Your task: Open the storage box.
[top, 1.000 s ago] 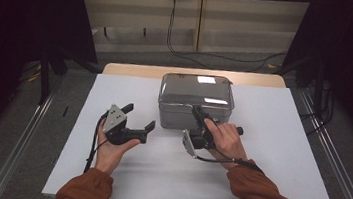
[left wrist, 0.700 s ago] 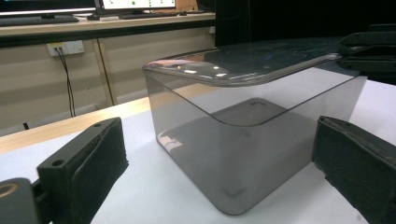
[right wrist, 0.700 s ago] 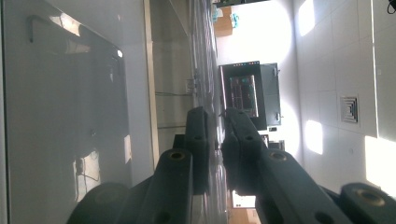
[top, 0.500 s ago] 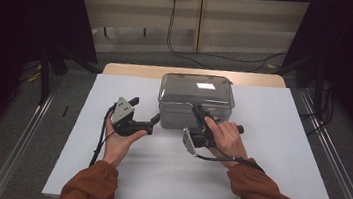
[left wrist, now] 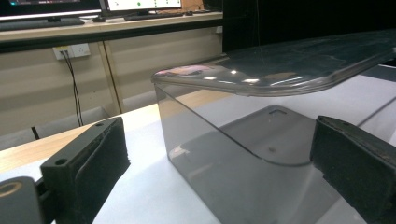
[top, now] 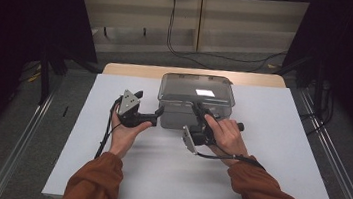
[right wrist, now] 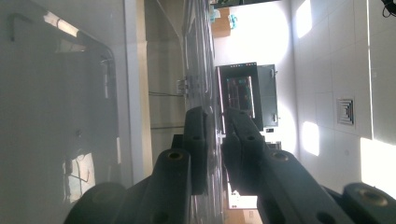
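The counter (top: 276, 181), covered by a white sheet, carries a clear plastic box (top: 182, 118) that stands toward its far middle, with its flat see-through lid (top: 197, 88) resting on top. From the high view the person's two forearms in rust-brown sleeves come in from the near edge, one hand at each side of the box's near wall. The right gripper (top: 201, 116) sits at the box's near right corner, rolled onto its side, its fingers reaching up to the edge of the lid. In the right gripper view the right gripper (right wrist: 215, 135) has its two black fingers (right wrist: 195, 140) drawn almost together, with the thin transparent rim of the lid (right wrist: 201, 56) running edge-on between the pads, so they are clamped on the lid. The left gripper (top: 155, 114) is held just beside the box's near left corner, its grey plate facing up and its cable trailing back along the wrist. In the left gripper view the left gripper (left wrist: 219, 158) has its fingers (left wrist: 98, 154) spread wide, one at the left of the frame and one at the right, with the corner of the box (left wrist: 224, 163) standing between them under the overhang of the lid (left wrist: 289, 65); the pads are apart from the wall and press on nothing. Behind the counter run a pale wall and a few dark cables (top: 172, 28).
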Motion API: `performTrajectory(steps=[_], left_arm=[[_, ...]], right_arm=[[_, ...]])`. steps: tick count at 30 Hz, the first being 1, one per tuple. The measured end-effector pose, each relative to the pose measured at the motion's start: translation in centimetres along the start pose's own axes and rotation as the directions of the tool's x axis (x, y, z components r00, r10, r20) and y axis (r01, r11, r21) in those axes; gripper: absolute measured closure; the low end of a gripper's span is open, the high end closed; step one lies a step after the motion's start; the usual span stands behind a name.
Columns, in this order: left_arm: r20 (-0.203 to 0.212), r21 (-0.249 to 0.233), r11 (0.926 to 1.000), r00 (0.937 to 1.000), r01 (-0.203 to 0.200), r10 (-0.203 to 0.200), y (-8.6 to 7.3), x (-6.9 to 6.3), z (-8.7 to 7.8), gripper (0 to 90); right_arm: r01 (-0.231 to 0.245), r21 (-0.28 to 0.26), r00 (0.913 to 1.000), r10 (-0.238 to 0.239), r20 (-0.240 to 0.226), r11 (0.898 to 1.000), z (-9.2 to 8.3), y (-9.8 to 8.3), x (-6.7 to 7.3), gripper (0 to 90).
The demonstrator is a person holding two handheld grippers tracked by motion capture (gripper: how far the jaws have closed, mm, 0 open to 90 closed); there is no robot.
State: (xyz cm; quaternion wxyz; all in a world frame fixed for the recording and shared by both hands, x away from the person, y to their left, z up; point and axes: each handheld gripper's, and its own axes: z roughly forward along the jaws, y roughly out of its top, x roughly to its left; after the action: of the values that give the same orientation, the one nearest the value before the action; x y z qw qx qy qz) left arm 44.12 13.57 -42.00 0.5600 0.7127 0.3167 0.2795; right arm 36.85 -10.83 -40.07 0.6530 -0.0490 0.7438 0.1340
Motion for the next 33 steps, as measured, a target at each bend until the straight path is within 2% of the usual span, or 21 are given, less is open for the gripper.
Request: performTrajectory(steps=[8,11,13,14,18,19,20,23,24,27,29,33], left_arm=[[-0.019,-0.012,0.9998,0.9996,0.018,-0.018,0.1,0.5,0.8,5.7],[-0.029,-0.011,0.9999,0.9995,0.009,-0.010,0.2,0.6,1.3,5.9],[-0.027,-0.006,1.0000,0.9996,0.000,0.000,0.3,0.7,1.4,6.1],[-0.021,-0.026,0.9994,0.9996,0.020,-0.021,0.5,0.7,1.5,6.1],[-0.023,-0.030,0.9994,0.9996,0.017,-0.017,0.6,0.7,1.5,6.7],[-0.022,-0.027,0.9993,0.9994,0.026,-0.026,0.6,0.7,1.5,6.7],[-0.026,-0.015,0.9998,0.9996,0.011,-0.011,0.5,0.9,1.6,6.6],[-0.027,-0.011,0.9999,0.9996,0.009,-0.009,0.4,0.7,1.6,6.5],[-0.024,-0.006,1.0000,0.9997,0.006,-0.006,0.4,0.7,1.6,6.6],[-0.020,-0.009,0.9999,0.9997,0.010,-0.010,0.4,0.6,1.8,7.1],[-0.020,-0.011,0.9999,0.9997,0.011,-0.011,0.4,0.5,1.8,7.2],[-0.018,-0.016,0.9998,0.9998,0.009,-0.009,0.4,0.6,1.8,7.7]], right_arm=[[0.001,0.000,1.0000,-0.001,-0.004,1.000,0.0,-0.1,-0.2,77.9],[-0.002,-0.003,1.0000,0.002,-0.003,1.000,0.1,0.0,-0.1,77.8],[-0.007,-0.001,0.9999,0.007,-0.007,1.000,0.0,0.0,-0.1,77.6],[-0.010,-0.002,0.9999,0.010,-0.006,1.000,0.0,0.0,-0.1,77.4],[-0.011,-0.004,0.9999,0.011,-0.008,1.000,0.0,0.0,0.0,76.7],[-0.018,-0.003,0.9998,0.018,-0.007,1.000,0.0,-0.1,0.0,74.7],[-0.024,-0.005,0.9997,0.023,-0.009,1.000,0.0,-0.1,0.0,73.1],[-0.049,-0.007,0.9987,0.049,-0.015,0.999,0.0,-0.3,0.1,67.4],[-0.073,-0.006,0.9971,0.073,-0.020,0.997,0.0,-0.5,0.0,65.2],[-0.148,0.009,0.9885,0.148,-0.030,0.989,0.2,-1.2,-0.3,54.7],[-0.234,0.013,0.9713,0.234,-0.042,0.972,0.2,-1.7,-0.4,50.5],[-0.341,0.018,0.9385,0.341,-0.051,0.940,0.3,-2.8,-0.6,41.4]])
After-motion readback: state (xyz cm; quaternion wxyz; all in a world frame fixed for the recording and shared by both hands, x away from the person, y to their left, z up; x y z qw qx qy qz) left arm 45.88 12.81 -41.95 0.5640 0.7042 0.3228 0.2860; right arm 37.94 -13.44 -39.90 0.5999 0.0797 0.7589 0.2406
